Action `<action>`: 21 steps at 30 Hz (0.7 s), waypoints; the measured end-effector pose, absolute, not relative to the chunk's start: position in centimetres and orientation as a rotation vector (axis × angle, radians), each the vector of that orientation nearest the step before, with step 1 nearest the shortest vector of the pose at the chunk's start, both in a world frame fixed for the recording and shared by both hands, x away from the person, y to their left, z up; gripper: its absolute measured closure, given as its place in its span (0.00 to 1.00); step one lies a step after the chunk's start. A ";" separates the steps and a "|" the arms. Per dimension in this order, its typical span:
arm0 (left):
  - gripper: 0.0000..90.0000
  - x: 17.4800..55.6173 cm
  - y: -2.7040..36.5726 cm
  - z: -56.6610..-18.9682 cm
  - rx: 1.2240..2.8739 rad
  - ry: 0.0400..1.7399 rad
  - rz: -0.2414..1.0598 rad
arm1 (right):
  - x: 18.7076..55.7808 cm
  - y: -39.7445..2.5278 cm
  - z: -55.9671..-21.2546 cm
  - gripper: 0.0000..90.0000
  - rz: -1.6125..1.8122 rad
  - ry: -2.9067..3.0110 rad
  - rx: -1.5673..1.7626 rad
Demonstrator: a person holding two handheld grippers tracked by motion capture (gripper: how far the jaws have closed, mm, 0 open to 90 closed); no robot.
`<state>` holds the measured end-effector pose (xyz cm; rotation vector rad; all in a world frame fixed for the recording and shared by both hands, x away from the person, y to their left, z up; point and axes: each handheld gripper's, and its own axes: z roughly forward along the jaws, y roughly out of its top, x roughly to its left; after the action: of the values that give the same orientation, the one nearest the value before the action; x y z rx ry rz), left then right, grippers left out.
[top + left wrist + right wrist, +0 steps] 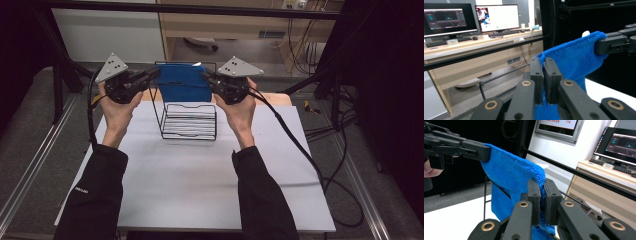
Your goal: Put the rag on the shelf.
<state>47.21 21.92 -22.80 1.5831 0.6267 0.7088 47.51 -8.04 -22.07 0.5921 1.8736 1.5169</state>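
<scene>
While both grippers' jaws clamp the blue cloth (182,82), it hides the wire rack's (189,121) back.

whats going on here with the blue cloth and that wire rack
A person holds a blue cloth stretched between two handheld grippers. The left gripper is shut on one top corner and the right gripper is shut on the other, so the cloth hangs spread out above the far side of a black wire rack that stands on the white table. In the right gripper view the cloth seems to drape against the rack's upright wire; whether it rests there is unclear.
</scene>
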 end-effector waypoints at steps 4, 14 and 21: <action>0.95 47.0 22.0 -23.3 1.599 0.646 0.676 | 47.0 -7.9 -22.3 0.94 1.488 1.893 0.571; 0.93 46.5 22.2 -24.7 1.700 0.665 0.625 | 46.6 -7.6 -22.8 0.93 1.395 2.009 0.573; 0.82 46.2 23.0 -24.4 1.738 0.720 0.586 | 46.6 -7.5 -23.1 0.93 1.363 2.062 0.575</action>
<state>46.23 22.99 -24.41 1.7378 0.7202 0.5857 46.59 -7.45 -23.09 0.5751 2.0621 1.3631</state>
